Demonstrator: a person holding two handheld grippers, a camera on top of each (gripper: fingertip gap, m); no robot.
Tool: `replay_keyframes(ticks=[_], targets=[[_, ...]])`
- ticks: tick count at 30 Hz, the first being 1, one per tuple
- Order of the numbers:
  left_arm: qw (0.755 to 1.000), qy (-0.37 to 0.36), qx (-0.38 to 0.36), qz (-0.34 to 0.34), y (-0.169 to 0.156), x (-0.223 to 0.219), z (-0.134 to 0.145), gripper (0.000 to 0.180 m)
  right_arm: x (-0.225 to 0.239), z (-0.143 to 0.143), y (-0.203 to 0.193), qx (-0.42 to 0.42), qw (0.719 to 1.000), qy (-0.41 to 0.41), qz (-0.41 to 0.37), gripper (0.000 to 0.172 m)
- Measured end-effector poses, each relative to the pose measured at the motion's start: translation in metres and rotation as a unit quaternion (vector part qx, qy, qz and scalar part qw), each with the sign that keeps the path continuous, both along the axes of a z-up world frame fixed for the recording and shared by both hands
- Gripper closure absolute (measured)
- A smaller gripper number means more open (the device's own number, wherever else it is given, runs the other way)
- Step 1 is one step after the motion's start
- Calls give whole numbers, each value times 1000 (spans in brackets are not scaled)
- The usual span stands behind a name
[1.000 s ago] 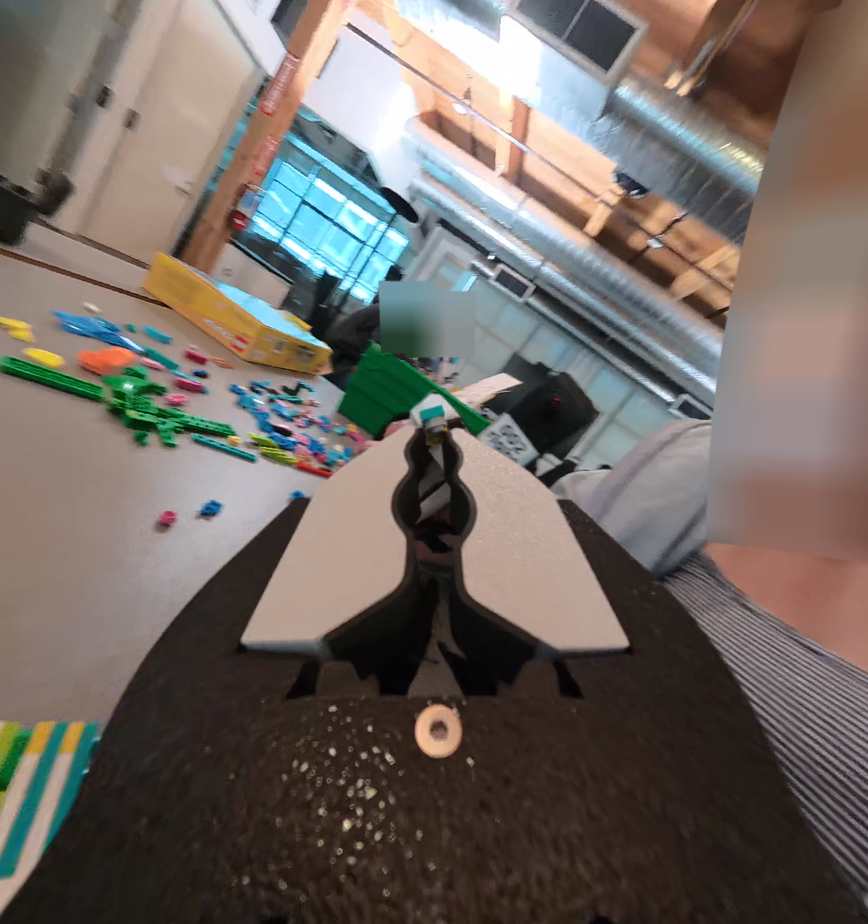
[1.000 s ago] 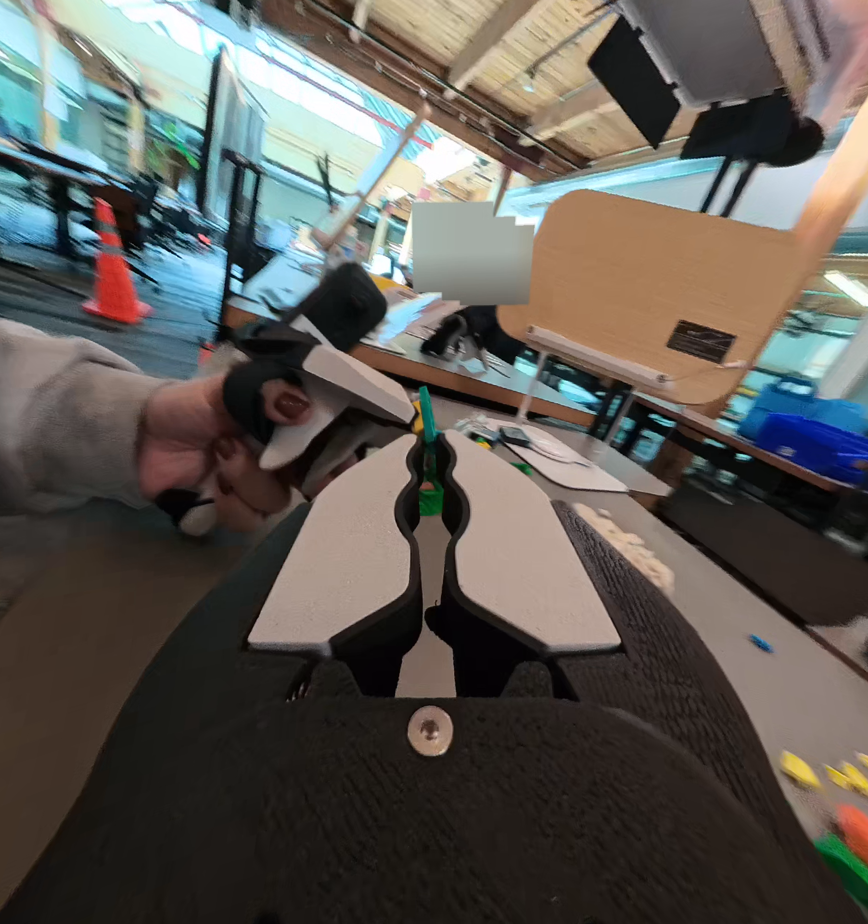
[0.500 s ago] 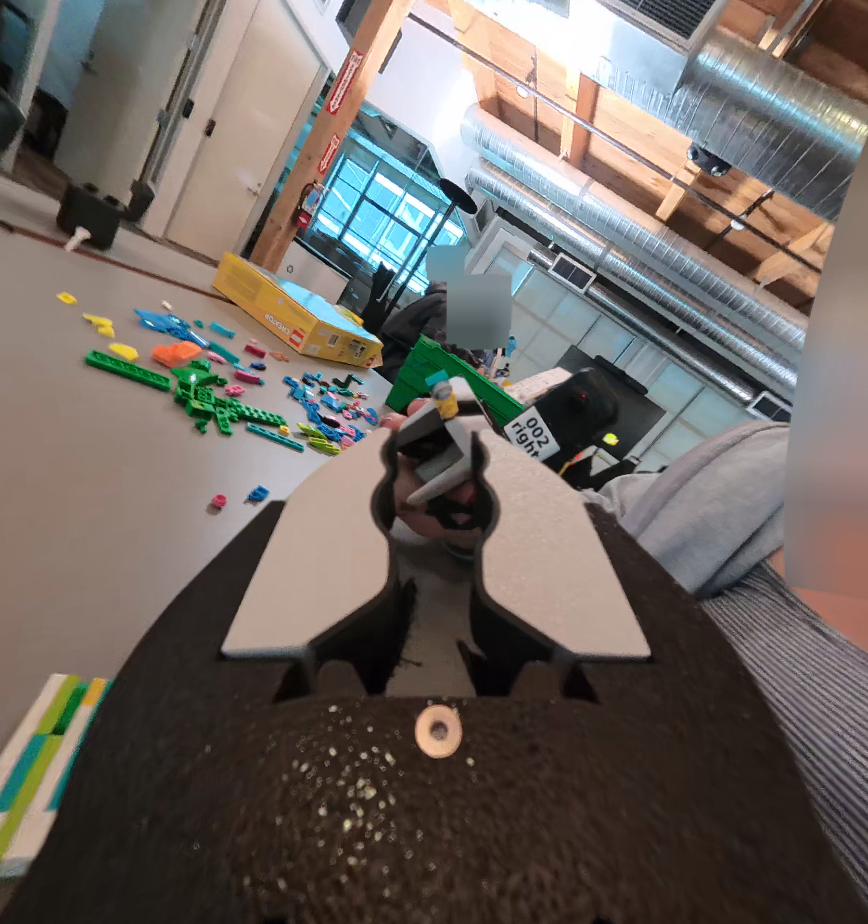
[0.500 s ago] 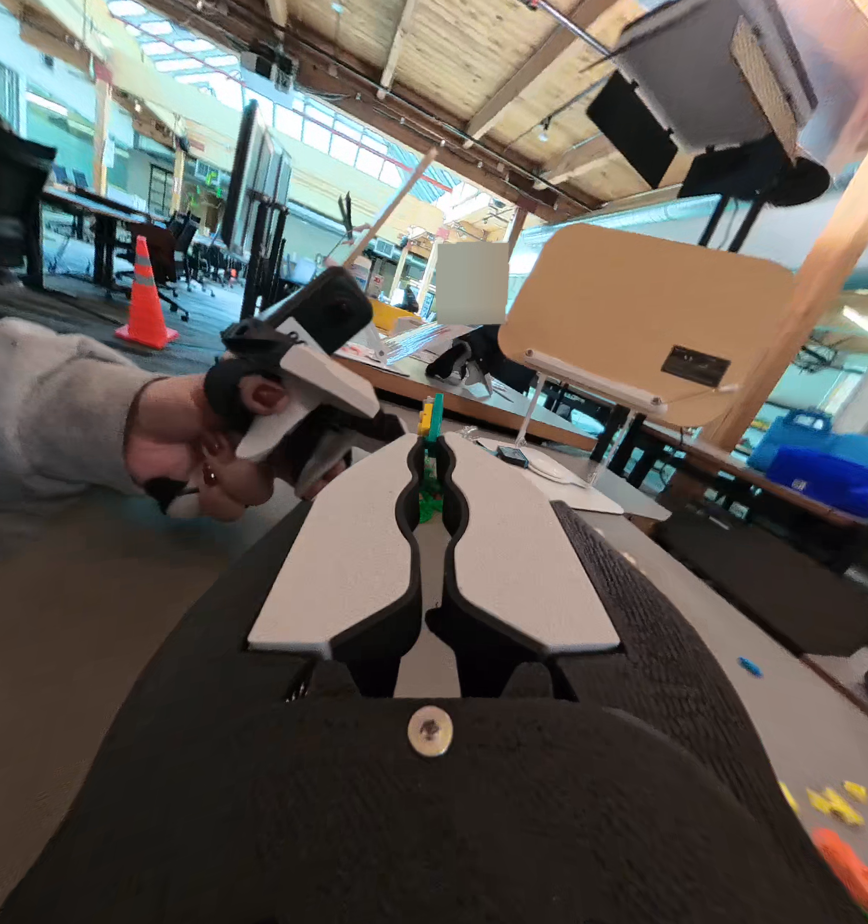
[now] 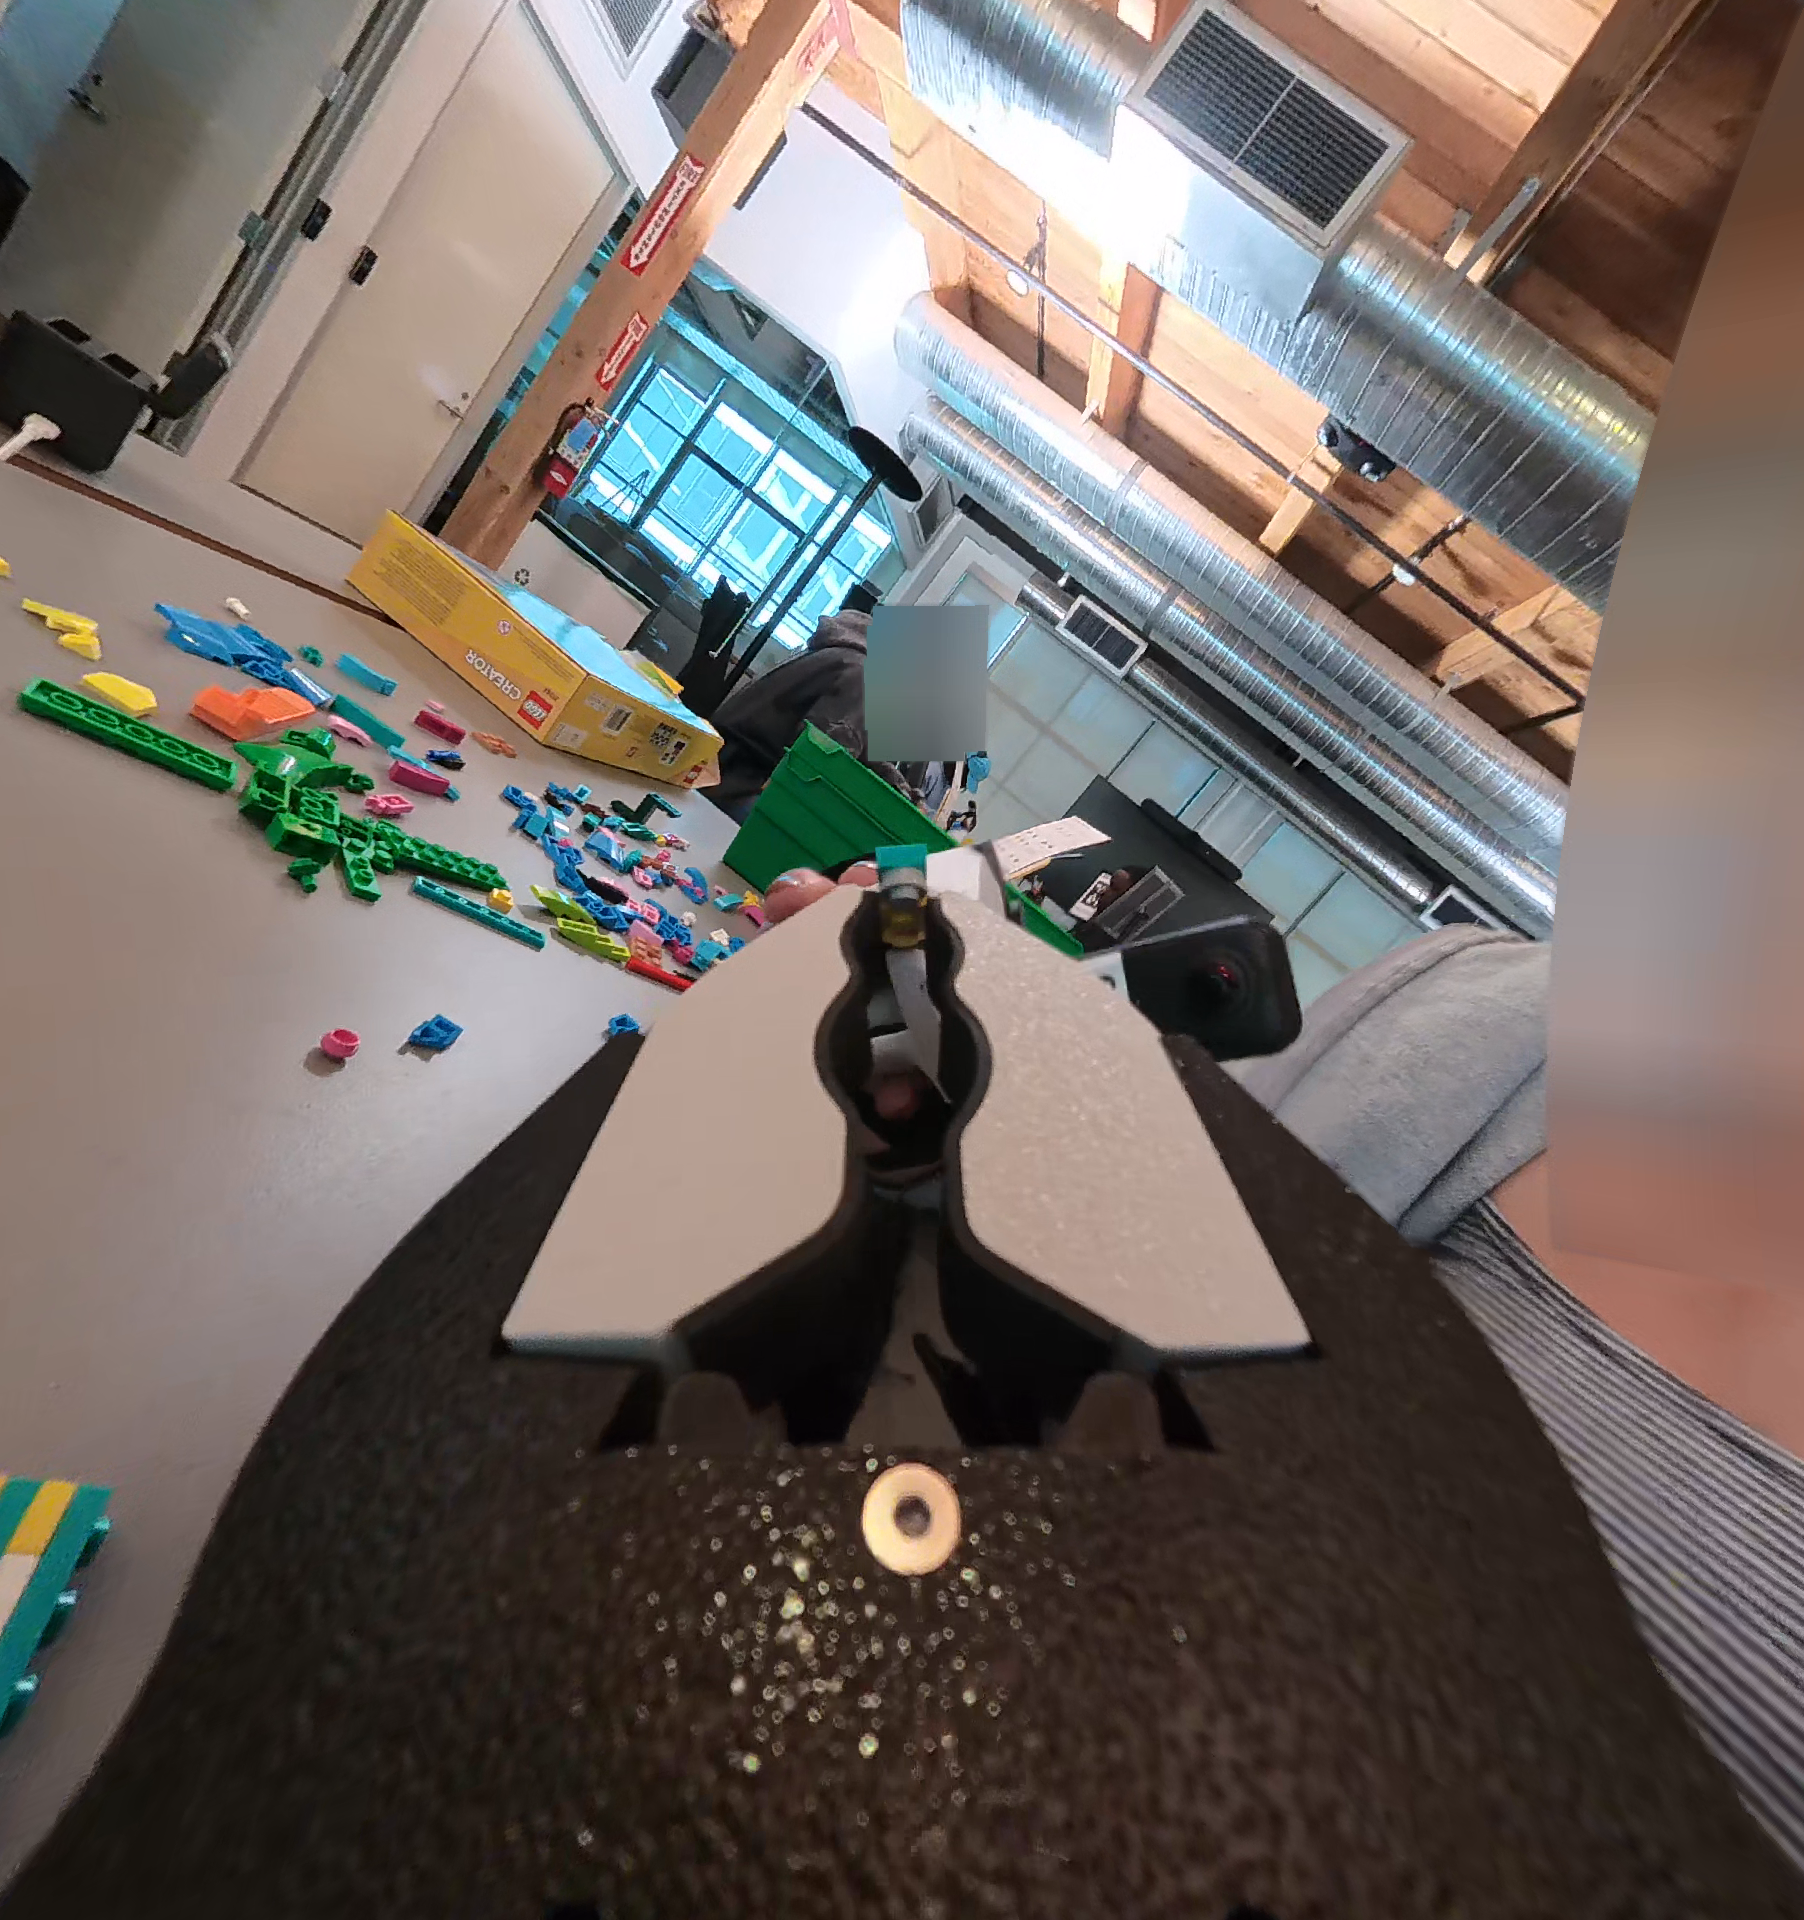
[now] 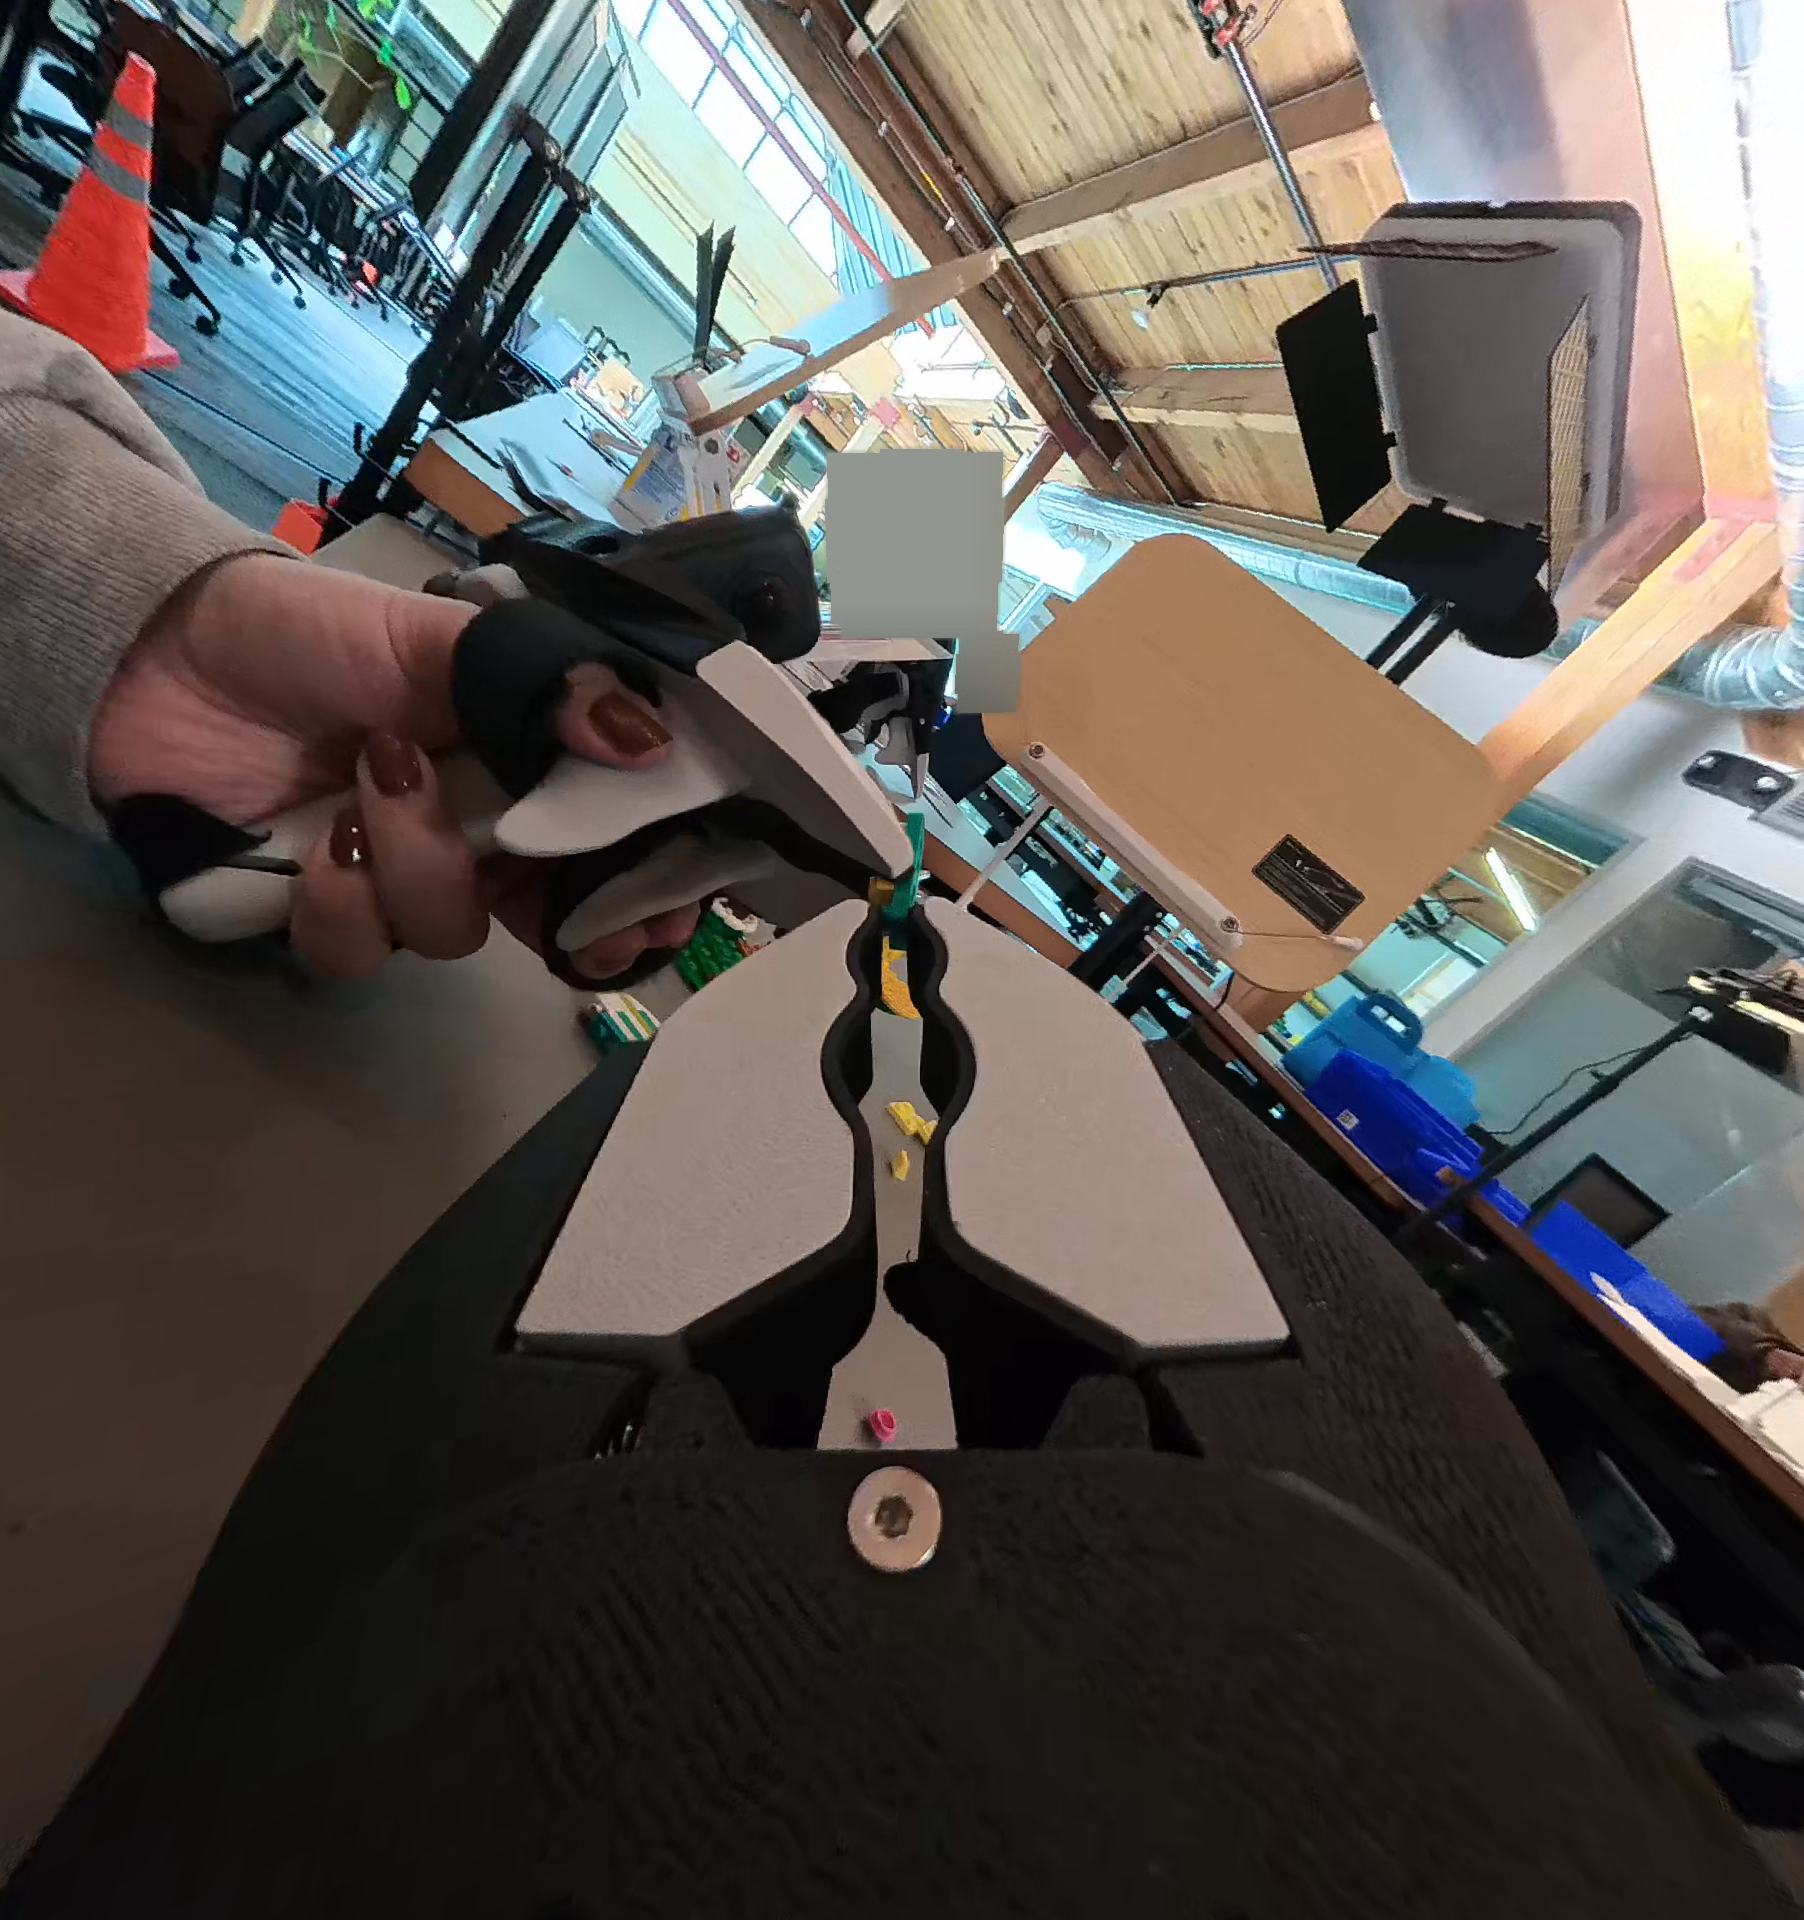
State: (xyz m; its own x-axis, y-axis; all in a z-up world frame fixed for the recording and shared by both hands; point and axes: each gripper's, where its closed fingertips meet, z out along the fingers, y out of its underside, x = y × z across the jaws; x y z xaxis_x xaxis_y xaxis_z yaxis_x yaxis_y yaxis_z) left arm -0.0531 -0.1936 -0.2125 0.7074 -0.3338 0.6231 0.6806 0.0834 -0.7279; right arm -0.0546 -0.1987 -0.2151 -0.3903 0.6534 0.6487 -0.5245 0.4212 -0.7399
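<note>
The right gripper (image 6: 900, 914) pinches a small teal-and-yellow plastic brick assembly (image 6: 898, 935); at ten o'clock the left gripper (image 6: 903, 857) nips its top.

Black textured tool (image 5: 900, 914) body, pale grey finger plates, silver screw (image 5: 910, 1517); grey knit sleeve (image 6: 36, 540).

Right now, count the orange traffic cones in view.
1. A single orange traffic cone stands on the floor at the upper left of the right wrist view, beyond the grey sleeve. The left wrist view shows none; others may be hidden behind furniture.

yellow box (image 5: 524, 665), orange cone (image 6: 98, 229), green bin (image 5: 825, 821)
</note>
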Motion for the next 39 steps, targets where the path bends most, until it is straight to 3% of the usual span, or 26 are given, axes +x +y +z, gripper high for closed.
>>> replay_keyframes(ticks=[3,5,7,10,13,14,16,19,21,23,28,39], targets=[[999,44,0,-2,-4,3,4,173,2,3,-3,-48,997,-58,34,169],[998,68,5,3,-6,4,9,173,3,8,-6,-124,980,-137,79,170],[997,75,9,0,-8,4,10,173,4,10,-8,-205,945,-221,129,170],[997,80,6,-4,-10,3,7,173,3,9,-10,-303,869,-334,202,171],[996,84,-8,-14,-9,2,3,173,4,7,-10,-339,822,-384,249,172],[996,87,-23,-20,-8,3,0,173,4,5,-9,-329,824,-384,255,172],[993,84,-62,-50,-7,6,-9,173,5,-3,-7,-266,864,-351,243,171],[979,40,-145,-137,-7,20,-31,173,13,-15,-9,-98,946,-238,196,129],[967,19,-180,-180,-8,31,-43,173,21,-36,-16,44,966,-192,164,115],[956,14,-205,-212,-8,42,-53,173,32,-49,-26,107,963,-177,172,116],[943,10,-221,-250,-10,55,-59,173,39,-57,-30,137,955,-183,187,137],[937,4,-200,-286,-13,66,-52,173,51,-52,-30,146,945,-201,215,138]])
